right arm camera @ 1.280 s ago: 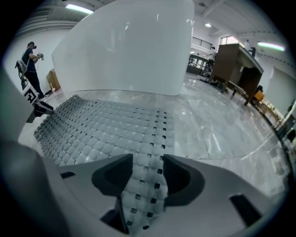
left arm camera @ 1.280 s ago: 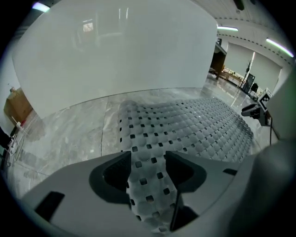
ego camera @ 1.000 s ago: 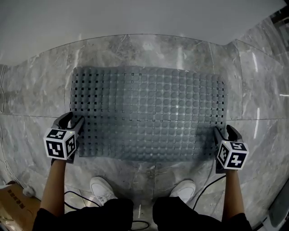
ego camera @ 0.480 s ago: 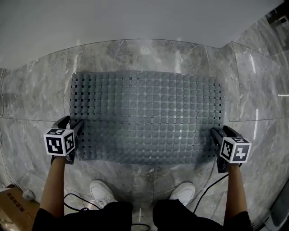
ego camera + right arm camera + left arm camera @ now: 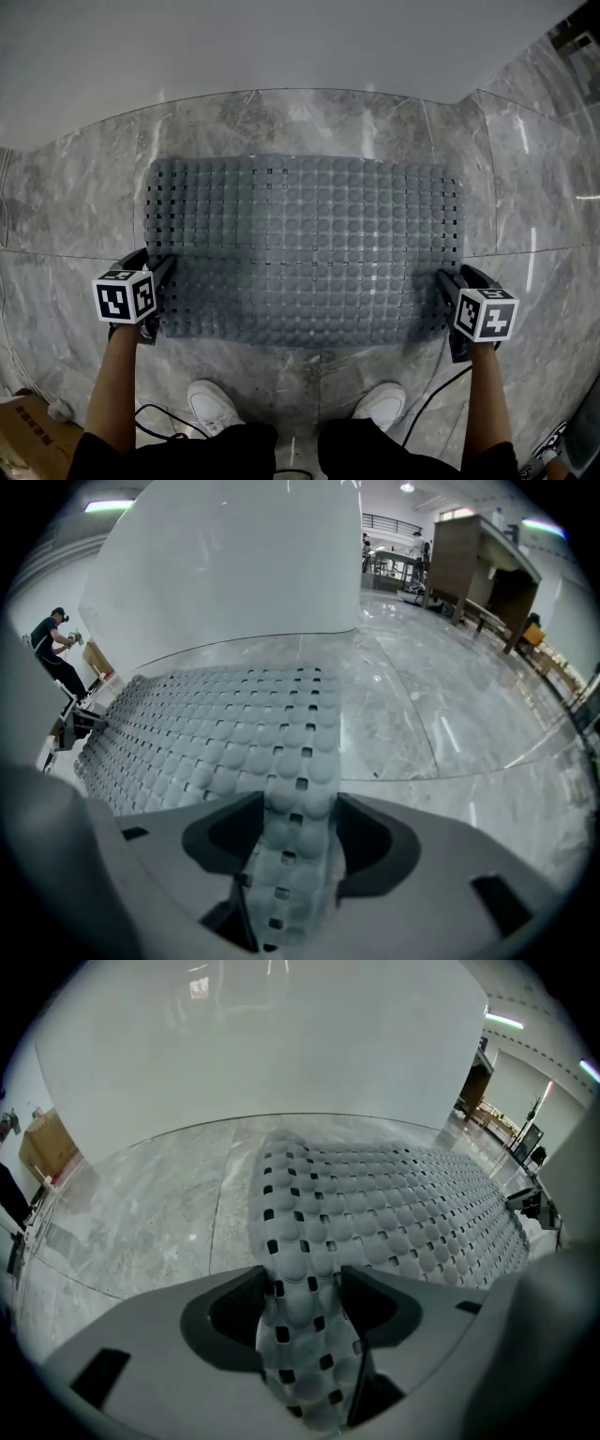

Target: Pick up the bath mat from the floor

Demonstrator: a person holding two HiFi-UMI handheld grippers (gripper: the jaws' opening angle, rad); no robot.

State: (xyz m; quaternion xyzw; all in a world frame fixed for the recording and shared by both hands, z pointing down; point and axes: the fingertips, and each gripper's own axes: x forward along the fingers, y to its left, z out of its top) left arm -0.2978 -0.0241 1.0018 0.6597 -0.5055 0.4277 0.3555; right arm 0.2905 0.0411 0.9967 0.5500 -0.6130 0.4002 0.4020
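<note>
The grey perforated bath mat (image 5: pixel 300 248) lies spread on the marble floor (image 5: pixel 84 187), its far edge near the white wall. My left gripper (image 5: pixel 155 264) is at the mat's near left corner. In the left gripper view the mat (image 5: pixel 375 1204) runs up between the jaws of that gripper (image 5: pixel 302 1279), which are opening around it. My right gripper (image 5: pixel 459 277) is at the near right corner. In the right gripper view a strip of mat (image 5: pixel 216 724) fills the gap of its jaws (image 5: pixel 300 803) and touches both sides.
The person's white shoes (image 5: pixel 211 398) (image 5: pixel 380 403) stand just behind the mat's near edge. A cardboard box (image 5: pixel 23 436) and cables (image 5: pixel 169 412) lie at the lower left. The white wall (image 5: pixel 281 47) bounds the far side. Wooden furniture (image 5: pixel 478 555) stands far off.
The mat has settled flatter on the floor and its near edge has dropped. Both grippers stay at its near corners, the right one a little farther in.
</note>
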